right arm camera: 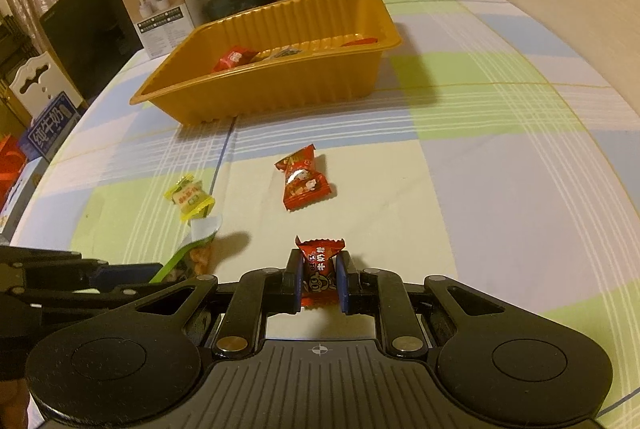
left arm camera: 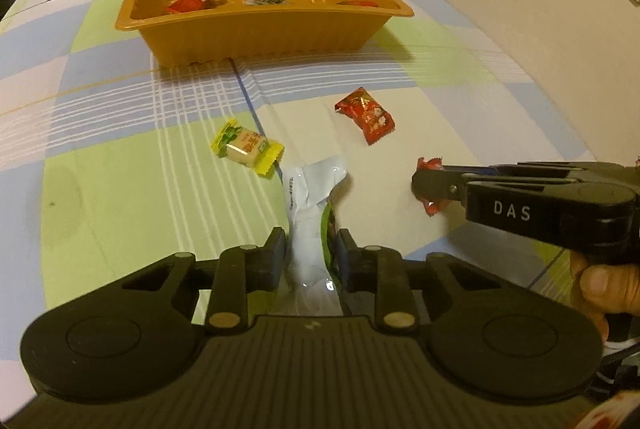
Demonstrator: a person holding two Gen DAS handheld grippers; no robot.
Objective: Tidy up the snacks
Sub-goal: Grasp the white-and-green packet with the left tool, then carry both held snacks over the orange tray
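We hold a silver-and-green snack packet (left arm camera: 310, 229) pinched in our left gripper (left arm camera: 311, 261) and a small red candy (right arm camera: 320, 271) clamped in our right gripper (right arm camera: 319, 285); the orange tray (right arm camera: 256, 97) lies at eleven o'clock from the right and twelve from the left, about equally near both.

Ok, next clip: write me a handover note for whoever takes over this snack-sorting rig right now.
Left gripper: shut on a white-and-green snack packet.
Right gripper: shut on a small red candy.
Orange tray sits at the far side of the table and already holds a few wrapped snacks.
Loose on the tablecloth: yellow candy and a larger red candy.
Done: several snacks binned, two more gripped.
Left: carry both held items to the tray, then collect the two loose candies.
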